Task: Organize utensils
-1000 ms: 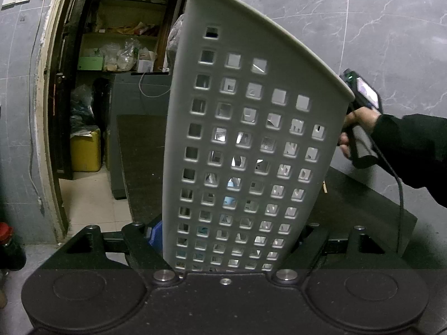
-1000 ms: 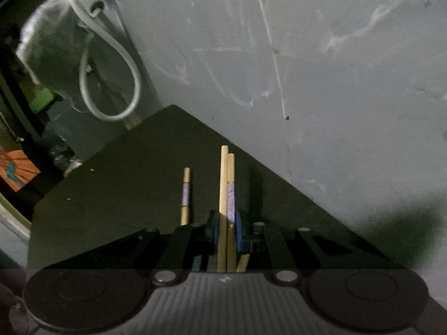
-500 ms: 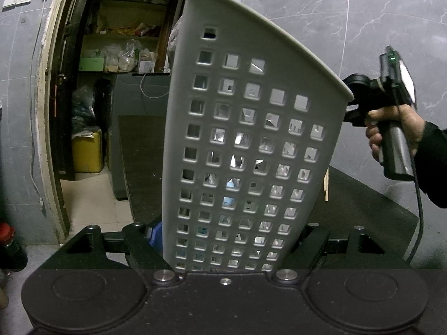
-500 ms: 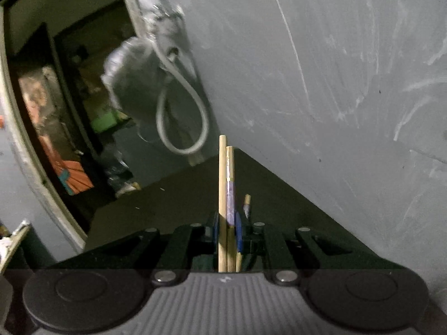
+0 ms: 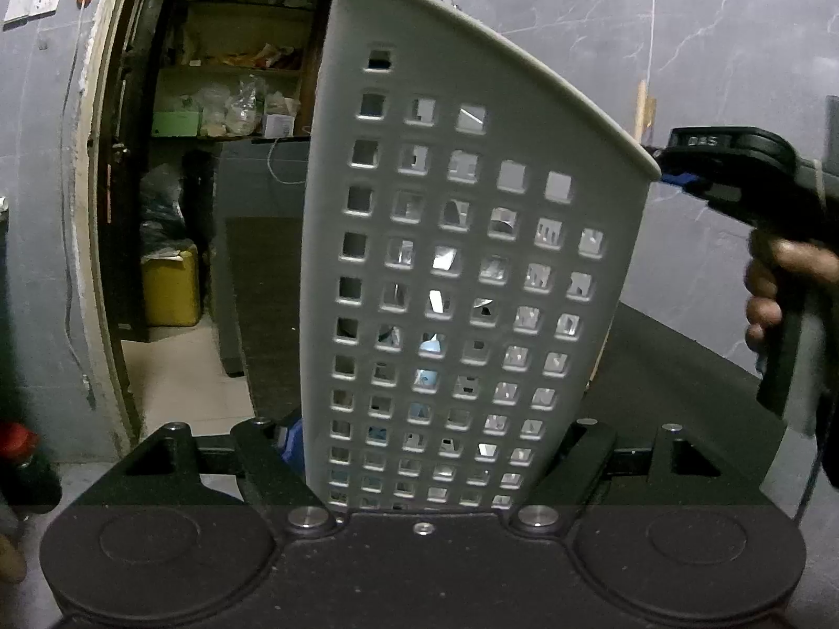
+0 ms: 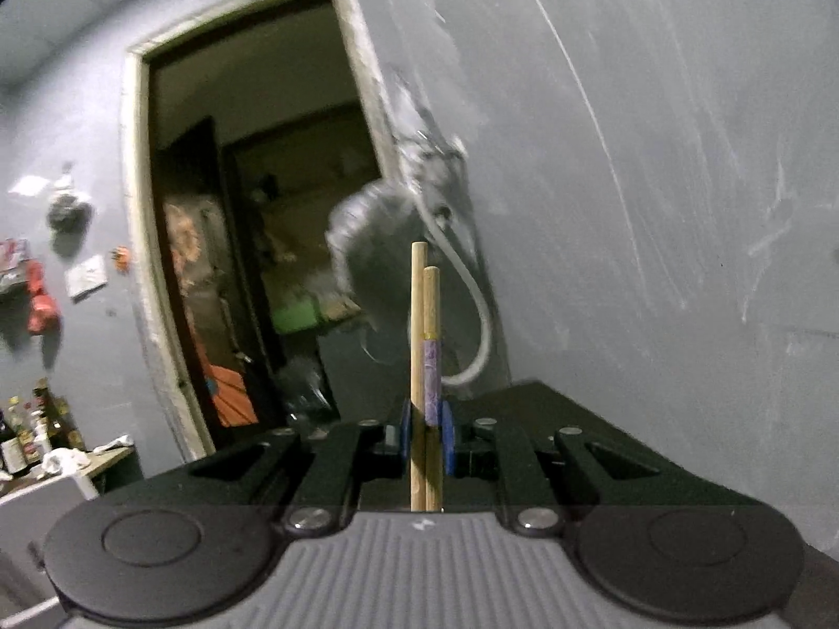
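Observation:
A tall white perforated utensil holder fills the left wrist view, standing tilted over the black table. My left gripper clamps its lower part from both sides, and its jaws are still closing a little. Metal utensils glint through the holes. My right gripper is shut on two wooden chopsticks, one with a purple band, which point forward and up. From the left wrist, the right gripper hovers right beside the holder's lower rim, a hand on its handle, and the chopsticks poke up above that rim.
A grey marbled wall runs close behind the table. An open doorway on the left shows shelves and a yellow canister. A grey cable loop hangs on the wall past the table's far end.
The right gripper rose from the table with the chopsticks and swung over beside the holder's rim. A loose chopstick on the table left its view. The left gripper and holder stayed put.

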Motion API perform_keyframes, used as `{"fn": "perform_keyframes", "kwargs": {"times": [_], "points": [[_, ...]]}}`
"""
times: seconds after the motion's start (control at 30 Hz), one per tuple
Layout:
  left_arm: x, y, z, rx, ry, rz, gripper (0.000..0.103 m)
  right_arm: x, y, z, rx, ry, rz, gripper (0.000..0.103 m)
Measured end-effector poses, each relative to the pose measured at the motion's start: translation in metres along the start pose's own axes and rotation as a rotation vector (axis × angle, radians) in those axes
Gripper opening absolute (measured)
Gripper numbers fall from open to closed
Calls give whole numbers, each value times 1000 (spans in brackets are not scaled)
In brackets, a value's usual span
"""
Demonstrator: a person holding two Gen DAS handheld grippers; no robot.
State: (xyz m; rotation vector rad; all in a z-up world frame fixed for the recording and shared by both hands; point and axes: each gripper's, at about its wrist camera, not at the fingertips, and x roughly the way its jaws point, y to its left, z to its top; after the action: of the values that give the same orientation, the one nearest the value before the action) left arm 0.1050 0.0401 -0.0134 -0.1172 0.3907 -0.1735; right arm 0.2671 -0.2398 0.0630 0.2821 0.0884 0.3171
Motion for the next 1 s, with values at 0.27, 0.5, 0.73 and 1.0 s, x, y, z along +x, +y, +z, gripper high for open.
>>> {"fn": "perform_keyframes", "kwargs": {"times": [0.27, 0.5, 0.73, 1.0], "points": [[-1, -7, 1, 7, 1, 12, 79, -50, 40, -23, -167, -194, 51, 13], [-1, -8, 1, 8, 0, 15, 79, -69, 63, -35, -242, -244, 83, 9], [-1, -9, 1, 9, 1, 15, 78, -64, 67, -37, -241, -236, 94, 8], [-1, -9, 1, 9, 1, 16, 78, -60, 63, -36, -221, -231, 92, 8]]}}
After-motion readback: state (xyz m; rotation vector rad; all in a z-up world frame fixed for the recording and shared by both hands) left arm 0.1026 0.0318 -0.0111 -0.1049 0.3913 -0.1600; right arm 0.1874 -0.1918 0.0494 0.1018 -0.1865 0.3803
